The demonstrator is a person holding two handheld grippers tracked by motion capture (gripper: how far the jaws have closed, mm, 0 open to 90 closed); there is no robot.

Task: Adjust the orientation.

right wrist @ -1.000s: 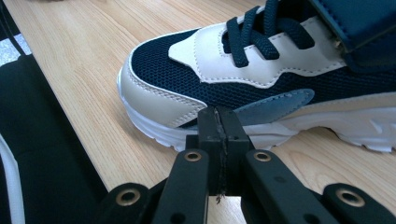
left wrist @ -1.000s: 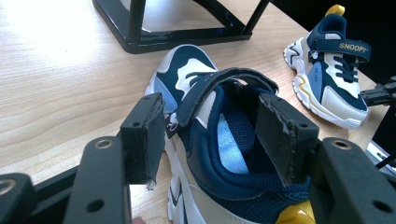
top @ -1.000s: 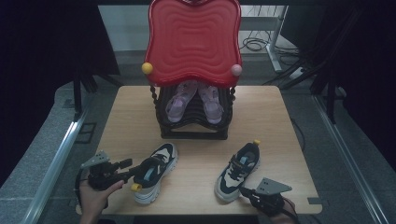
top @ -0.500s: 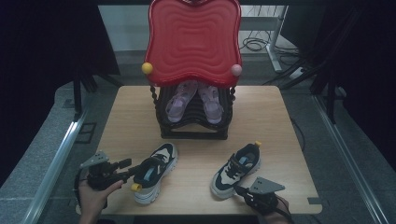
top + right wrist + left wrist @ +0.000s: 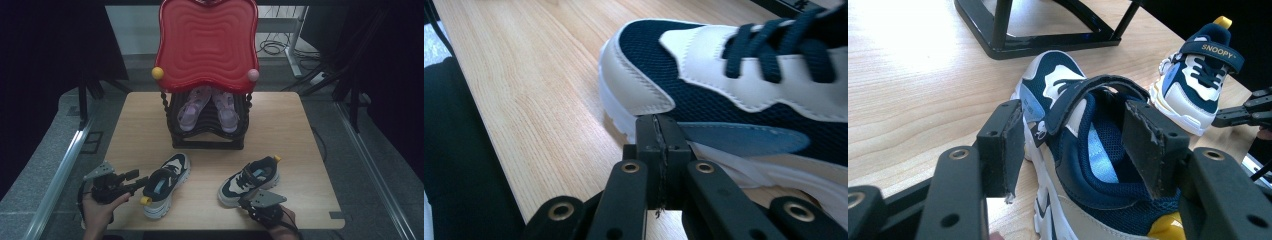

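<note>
The right navy-and-white "SNOOPY" strap sneaker point(image 5: 249, 181) has slid leftward, nudged by the closed, empty right tool point(image 5: 248, 204); the left tool point(image 5: 1073, 145) gapes around its twin's point(image 5: 1088, 165) heel.

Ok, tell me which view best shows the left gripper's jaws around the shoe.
The left gripper view: the left gripper stands open, jaws either side of the near sneaker's collar. The high view shows it small, at the heel.

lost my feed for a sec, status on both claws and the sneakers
Left claw open, jaws straddling the left sneaker's heel collar. Right claw shut, empty, tips against the right sneaker's side. Both sneakers flat on table, rack behind, nothing blocking.
</note>
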